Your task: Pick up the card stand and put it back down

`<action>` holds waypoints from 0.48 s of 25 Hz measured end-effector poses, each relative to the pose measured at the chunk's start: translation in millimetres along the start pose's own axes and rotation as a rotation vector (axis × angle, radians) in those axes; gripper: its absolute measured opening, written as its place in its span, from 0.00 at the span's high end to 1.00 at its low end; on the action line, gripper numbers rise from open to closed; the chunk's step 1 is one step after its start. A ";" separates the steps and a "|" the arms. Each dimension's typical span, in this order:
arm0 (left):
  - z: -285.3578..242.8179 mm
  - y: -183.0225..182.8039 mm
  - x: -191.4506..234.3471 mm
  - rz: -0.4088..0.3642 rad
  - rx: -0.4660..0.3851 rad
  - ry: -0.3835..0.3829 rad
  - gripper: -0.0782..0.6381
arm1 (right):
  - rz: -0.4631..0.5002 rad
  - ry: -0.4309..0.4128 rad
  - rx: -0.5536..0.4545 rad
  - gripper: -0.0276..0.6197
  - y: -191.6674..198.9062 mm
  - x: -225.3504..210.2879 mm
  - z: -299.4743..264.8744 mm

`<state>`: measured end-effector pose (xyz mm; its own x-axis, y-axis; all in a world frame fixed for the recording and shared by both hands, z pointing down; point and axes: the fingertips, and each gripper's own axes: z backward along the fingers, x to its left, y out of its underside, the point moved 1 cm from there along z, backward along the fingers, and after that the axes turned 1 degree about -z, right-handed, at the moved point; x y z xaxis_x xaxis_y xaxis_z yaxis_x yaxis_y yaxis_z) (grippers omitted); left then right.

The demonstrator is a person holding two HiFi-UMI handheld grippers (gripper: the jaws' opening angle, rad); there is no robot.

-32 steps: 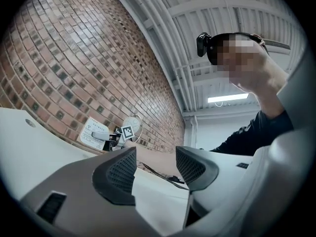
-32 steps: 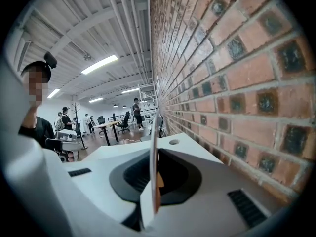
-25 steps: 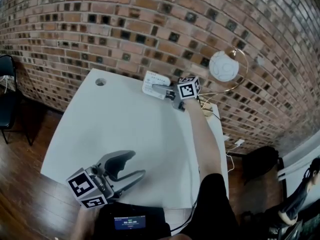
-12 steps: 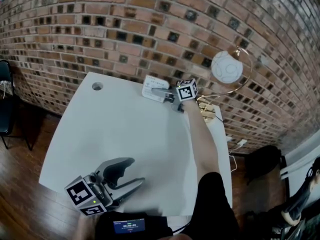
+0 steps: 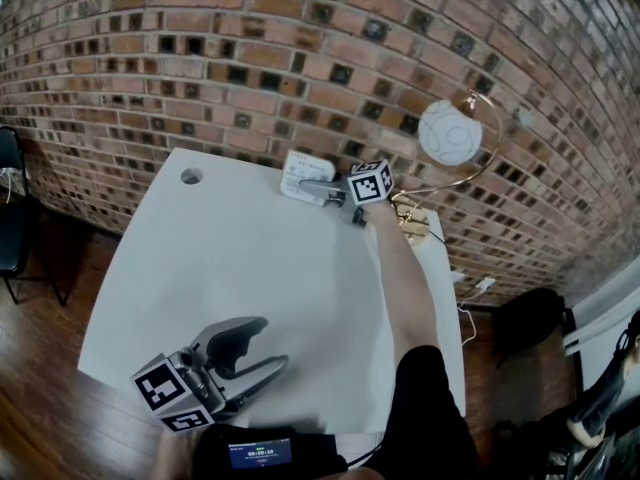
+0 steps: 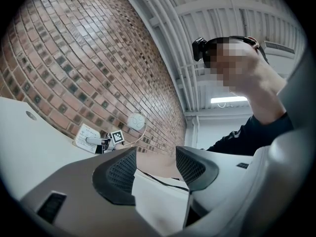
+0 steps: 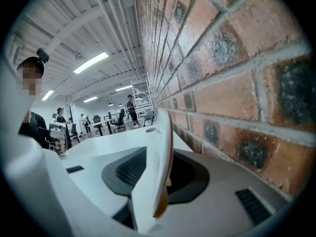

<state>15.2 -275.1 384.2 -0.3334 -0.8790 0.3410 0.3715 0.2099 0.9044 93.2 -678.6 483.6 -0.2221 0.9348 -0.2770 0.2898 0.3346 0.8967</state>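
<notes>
Card stand [image 5: 303, 174] on table's [image 5: 250, 288] far edge, before brick wall [image 5: 250, 68], lamp [image 5: 450, 132] to its right

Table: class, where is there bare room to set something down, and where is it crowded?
Bare: the wide middle of the table, between the hole, the card stand, the left gripper and the person's arm. Crowded: the far right corner, around the card stand and the lamp.

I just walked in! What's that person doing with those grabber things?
A person holds a gripper in each hand at a white table. The right gripper is at the card stand by the brick wall; its jaws have just been opening, with the stand between them, seemingly set down. The left gripper hangs open and empty over the near edge.
</notes>
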 end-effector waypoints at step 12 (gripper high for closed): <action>-4.3 0.3 -6.9 0.007 -0.010 0.032 0.54 | -0.011 0.174 -0.125 0.66 -28.5 11.2 45.5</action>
<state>21.3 -270.8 381.0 -0.3029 -0.8906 0.3392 0.3826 0.2124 0.8992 124.8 -672.3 439.2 -0.3848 0.8930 -0.2334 0.1708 0.3174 0.9328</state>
